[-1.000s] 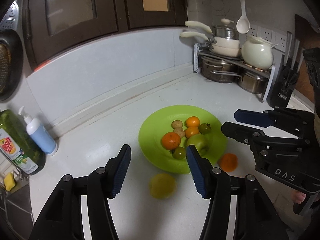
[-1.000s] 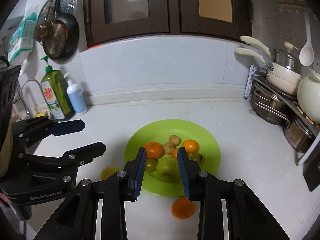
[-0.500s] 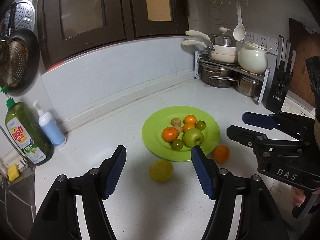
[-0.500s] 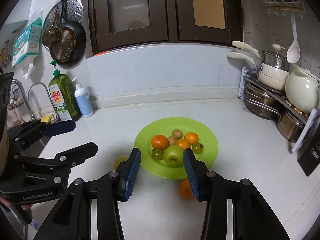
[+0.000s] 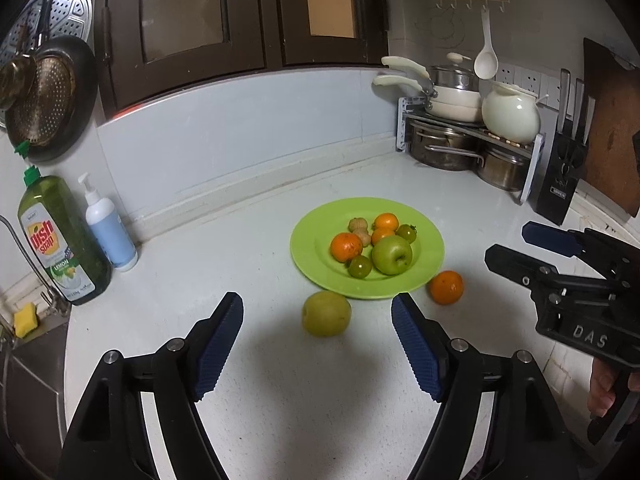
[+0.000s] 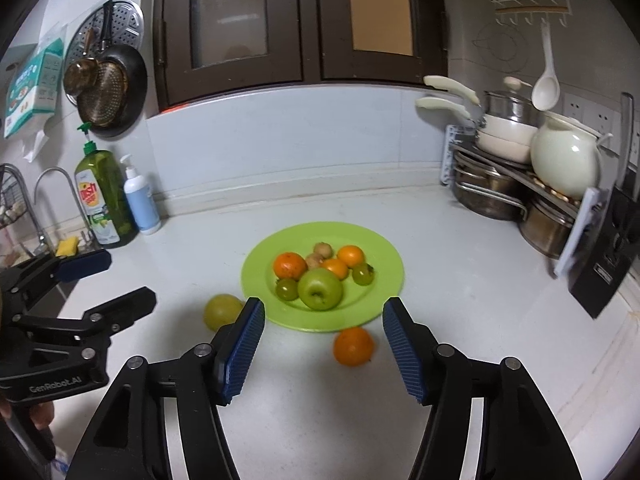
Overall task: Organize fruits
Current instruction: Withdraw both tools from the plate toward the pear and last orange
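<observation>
Both jaws opening, nothing between: left hand-held gripper (image 5: pixel 317 322) faces yellow-green fruit (image 5: pixel 326 313), right hand-held gripper (image 6: pixel 323 326) faces orange (image 6: pixel 353 346).

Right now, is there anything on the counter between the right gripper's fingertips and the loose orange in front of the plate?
Nothing: in the right wrist view, only bare white counter lies between the right gripper, its empty jaws opening, and the loose orange.

Glossy plastic plate (image 5: pixel 428 268); smooth white counter (image 5: pixel 280 400); shiny steel pots (image 5: pixel 444 152).
</observation>
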{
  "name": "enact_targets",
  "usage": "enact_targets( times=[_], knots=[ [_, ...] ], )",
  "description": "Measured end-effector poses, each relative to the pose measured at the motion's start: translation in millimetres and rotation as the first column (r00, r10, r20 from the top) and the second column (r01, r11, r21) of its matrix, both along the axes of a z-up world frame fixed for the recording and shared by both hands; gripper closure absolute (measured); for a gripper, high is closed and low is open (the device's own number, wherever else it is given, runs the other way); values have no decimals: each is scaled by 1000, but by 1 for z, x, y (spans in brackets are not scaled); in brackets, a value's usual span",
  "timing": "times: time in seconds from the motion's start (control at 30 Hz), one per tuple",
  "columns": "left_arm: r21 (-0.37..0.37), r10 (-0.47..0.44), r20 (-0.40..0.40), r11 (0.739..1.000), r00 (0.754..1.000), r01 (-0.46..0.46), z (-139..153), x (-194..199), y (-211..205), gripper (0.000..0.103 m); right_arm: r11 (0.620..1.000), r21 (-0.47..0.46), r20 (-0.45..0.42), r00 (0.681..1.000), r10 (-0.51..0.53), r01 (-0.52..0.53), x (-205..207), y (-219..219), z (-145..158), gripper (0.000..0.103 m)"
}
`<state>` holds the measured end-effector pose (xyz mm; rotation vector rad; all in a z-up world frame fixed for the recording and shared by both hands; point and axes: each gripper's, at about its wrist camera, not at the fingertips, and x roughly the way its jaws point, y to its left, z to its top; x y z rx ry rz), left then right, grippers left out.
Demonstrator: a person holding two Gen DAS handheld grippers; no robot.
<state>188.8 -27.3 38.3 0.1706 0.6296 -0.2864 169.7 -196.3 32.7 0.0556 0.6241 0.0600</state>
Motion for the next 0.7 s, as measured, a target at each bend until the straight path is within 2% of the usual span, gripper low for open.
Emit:
enact_targets(
  times=[0.3, 0.4, 0.7],
  knots=[
    [8, 21, -43, 1000, 999, -21, -24, 7, 3, 24, 999, 23, -50, 998, -27, 28, 6, -5, -26, 40],
    [9, 25, -64, 1000, 998, -24, -33, 16, 1, 24, 1000, 5, -81, 996, -30, 30, 12, -7, -38, 40],
    [26, 17, -140, 1000, 990, -13, -68, 49, -15, 24, 998, 35, -167, 985, -48, 54, 35, -20, -75, 40]
  ],
)
